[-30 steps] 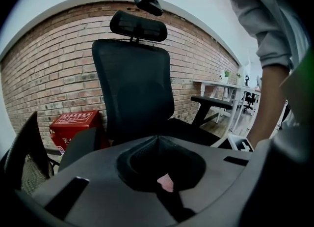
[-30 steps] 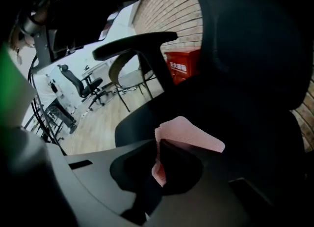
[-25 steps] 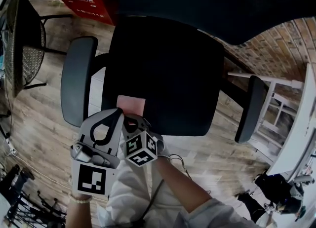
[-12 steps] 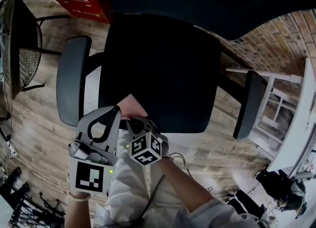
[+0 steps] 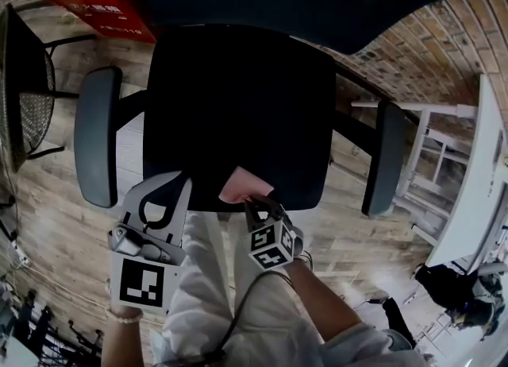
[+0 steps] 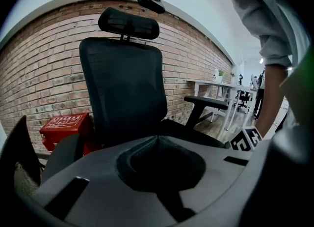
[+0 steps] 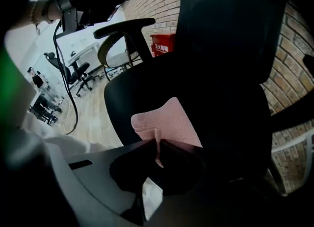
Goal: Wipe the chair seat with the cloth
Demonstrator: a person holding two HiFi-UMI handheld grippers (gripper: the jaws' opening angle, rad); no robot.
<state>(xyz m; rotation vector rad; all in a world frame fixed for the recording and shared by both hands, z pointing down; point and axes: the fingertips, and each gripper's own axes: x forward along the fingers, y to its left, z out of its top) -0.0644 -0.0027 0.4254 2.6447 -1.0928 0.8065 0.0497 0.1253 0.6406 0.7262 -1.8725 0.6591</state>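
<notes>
Head view, lower left: our left gripper (image 5: 165, 191) hangs by the chair seat's (image 5: 238, 103) front edge, jaws together on nothing. Just right of it, the pink cloth (image 5: 240, 185) lies on that edge, pinched by our right gripper (image 5: 254, 203). We judge wiping is under way; next we should press the cloth flat and sweep it across the seat.

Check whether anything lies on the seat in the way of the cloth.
Nothing visible does. The right tool grips the pink cloth at the front edge of the seat; the seat beyond it is bare. The left tool, shut, sits off the front left corner.
</notes>
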